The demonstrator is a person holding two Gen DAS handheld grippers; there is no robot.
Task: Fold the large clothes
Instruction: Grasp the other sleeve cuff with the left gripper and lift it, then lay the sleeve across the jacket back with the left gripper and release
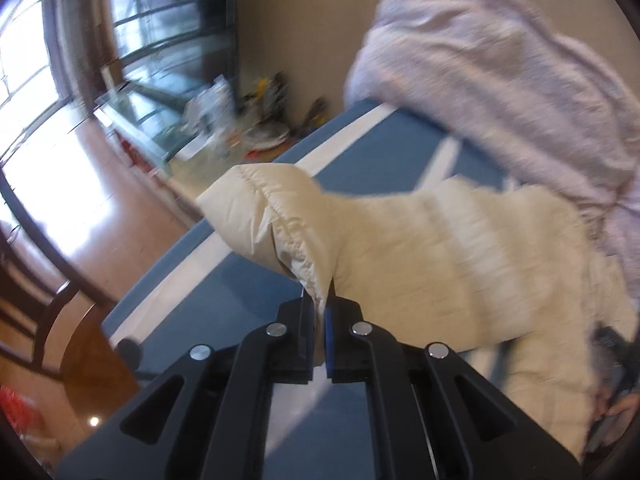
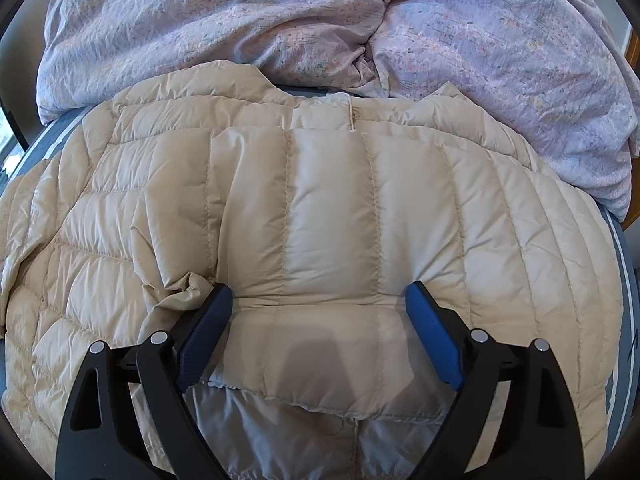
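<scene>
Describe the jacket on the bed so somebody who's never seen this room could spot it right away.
Find the bed with the blue sheet; a crumpled lilac floral quilt is heaped along its far side. In front of that lies the cream puffer jacket, stitched in puffy channels, with one sleeve cuff pinched in the left gripper. The quilt is patterned; the jacket is plain.

We see strong daylight blowing out the windows (image 1: 24, 92) at left, glare on the floor (image 1: 92, 200), motion blur throughout. Our right wrist view is sharp, evenly lit, bowed at edges.
</scene>
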